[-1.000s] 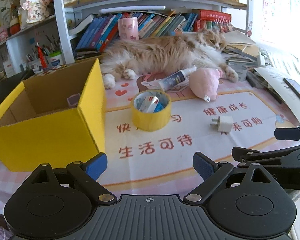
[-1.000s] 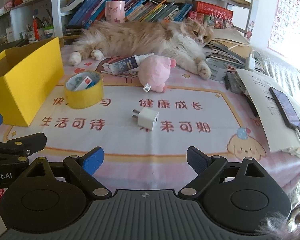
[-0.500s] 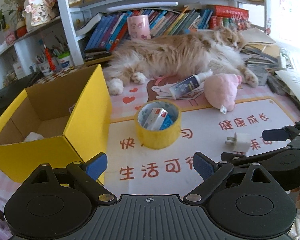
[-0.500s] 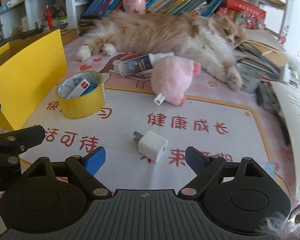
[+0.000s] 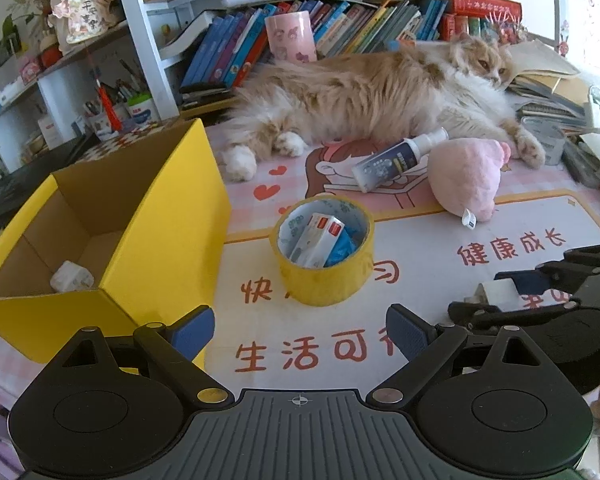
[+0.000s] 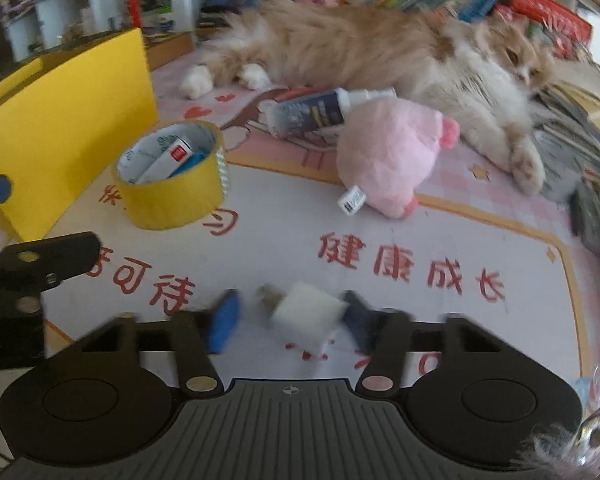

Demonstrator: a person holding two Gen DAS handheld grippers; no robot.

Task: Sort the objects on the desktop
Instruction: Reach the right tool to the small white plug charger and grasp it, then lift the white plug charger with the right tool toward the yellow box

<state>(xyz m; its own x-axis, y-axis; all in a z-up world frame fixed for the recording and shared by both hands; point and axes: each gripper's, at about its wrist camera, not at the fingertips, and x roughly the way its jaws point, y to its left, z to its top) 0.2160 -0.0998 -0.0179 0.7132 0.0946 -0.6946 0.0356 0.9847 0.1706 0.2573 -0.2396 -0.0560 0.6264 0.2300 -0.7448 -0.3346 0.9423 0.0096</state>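
Your right gripper (image 6: 290, 314) straddles the small white plastic charger plug (image 6: 304, 312), jaws apart; the prongs at 9 o'clock may make it twist. Left gripper (image 5: 300, 330) jaws apart, empty.

Black tool (image 5: 300, 330), blue fingertips (image 5: 194, 330)

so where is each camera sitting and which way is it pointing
Left wrist: sits on the left tongs, low over the mat's near edge, facing the yellow tape roll, yellow box and cat; its own open blue-padded fingers show, and the right tongs at right.
Right wrist: sits on the right tongs, facing the same way, fingers either side of the white charger plug; the left tongs show at left.
Shared: tape roll, box, spray bottle, pink plush, cat.
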